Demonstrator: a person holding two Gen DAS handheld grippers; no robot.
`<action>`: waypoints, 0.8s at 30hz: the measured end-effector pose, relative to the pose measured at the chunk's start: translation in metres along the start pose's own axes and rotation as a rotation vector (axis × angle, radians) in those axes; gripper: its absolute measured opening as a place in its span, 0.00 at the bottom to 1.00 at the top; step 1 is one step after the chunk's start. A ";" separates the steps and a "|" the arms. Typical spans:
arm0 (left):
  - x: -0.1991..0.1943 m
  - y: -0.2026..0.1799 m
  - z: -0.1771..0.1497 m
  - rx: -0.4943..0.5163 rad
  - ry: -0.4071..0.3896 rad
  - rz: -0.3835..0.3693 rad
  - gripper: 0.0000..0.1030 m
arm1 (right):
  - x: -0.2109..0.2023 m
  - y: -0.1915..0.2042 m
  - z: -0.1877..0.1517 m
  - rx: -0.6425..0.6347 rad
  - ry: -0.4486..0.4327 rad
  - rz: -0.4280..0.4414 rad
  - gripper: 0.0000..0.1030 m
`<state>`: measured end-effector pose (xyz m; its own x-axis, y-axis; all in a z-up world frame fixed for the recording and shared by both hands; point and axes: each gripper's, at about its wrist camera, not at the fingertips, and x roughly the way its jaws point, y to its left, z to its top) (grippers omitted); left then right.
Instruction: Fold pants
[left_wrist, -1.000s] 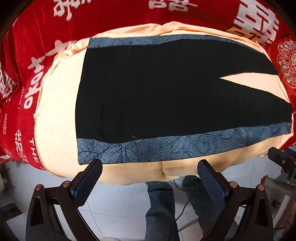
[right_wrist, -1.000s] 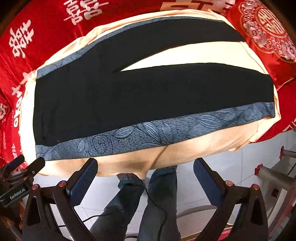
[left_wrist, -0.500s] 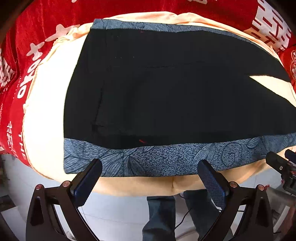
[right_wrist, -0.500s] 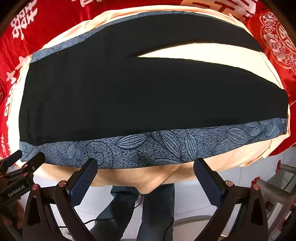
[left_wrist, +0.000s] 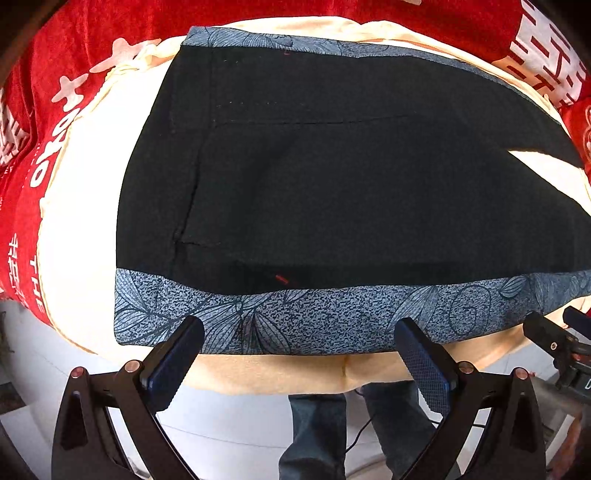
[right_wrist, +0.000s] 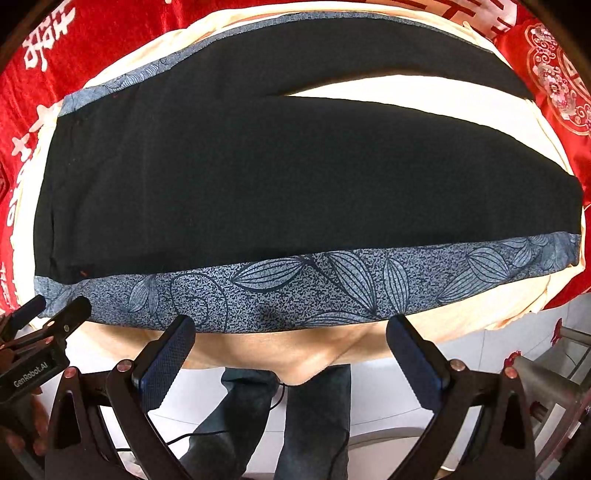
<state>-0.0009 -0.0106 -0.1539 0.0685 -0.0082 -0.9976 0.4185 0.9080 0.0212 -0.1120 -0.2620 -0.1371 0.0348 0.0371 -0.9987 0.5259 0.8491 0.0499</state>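
Observation:
Black pants (left_wrist: 332, 184) with a blue-grey leaf-patterned side stripe (left_wrist: 314, 317) lie spread flat on a cream cloth (left_wrist: 81, 206). The waist is at the left and the two legs run to the right, with a cream gap between them (right_wrist: 406, 92). My left gripper (left_wrist: 299, 343) is open and empty, its tips just over the near stripe at the waist end. My right gripper (right_wrist: 291, 336) is open and empty over the near stripe (right_wrist: 332, 284) of the near leg. The pants also fill the right wrist view (right_wrist: 295, 166).
A red cloth with white and gold characters (left_wrist: 44, 110) covers the table under the cream cloth (right_wrist: 480, 306). The cream cloth hangs over the near edge. The person's jeans-clad legs (right_wrist: 258, 424) and white floor show below. The other gripper shows at each view's side (right_wrist: 33, 332).
Both grippers have moved forward and down toward the pants, so the near patterned stripe now lies at their fingertips. Both stay open. The pants have not moved.

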 end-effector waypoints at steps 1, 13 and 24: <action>0.001 0.002 -0.001 -0.002 0.000 0.000 1.00 | 0.000 0.000 0.000 0.000 0.000 -0.001 1.00; -0.005 0.013 0.000 -0.029 -0.008 -0.020 1.00 | -0.006 0.002 -0.003 0.023 -0.020 0.063 1.00; -0.009 0.070 -0.009 -0.169 -0.047 -0.226 1.00 | 0.016 0.002 -0.014 0.200 0.068 0.790 0.87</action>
<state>0.0198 0.0568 -0.1435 0.0346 -0.2340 -0.9716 0.2716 0.9378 -0.2162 -0.1229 -0.2522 -0.1528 0.4105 0.6225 -0.6663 0.5094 0.4495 0.7338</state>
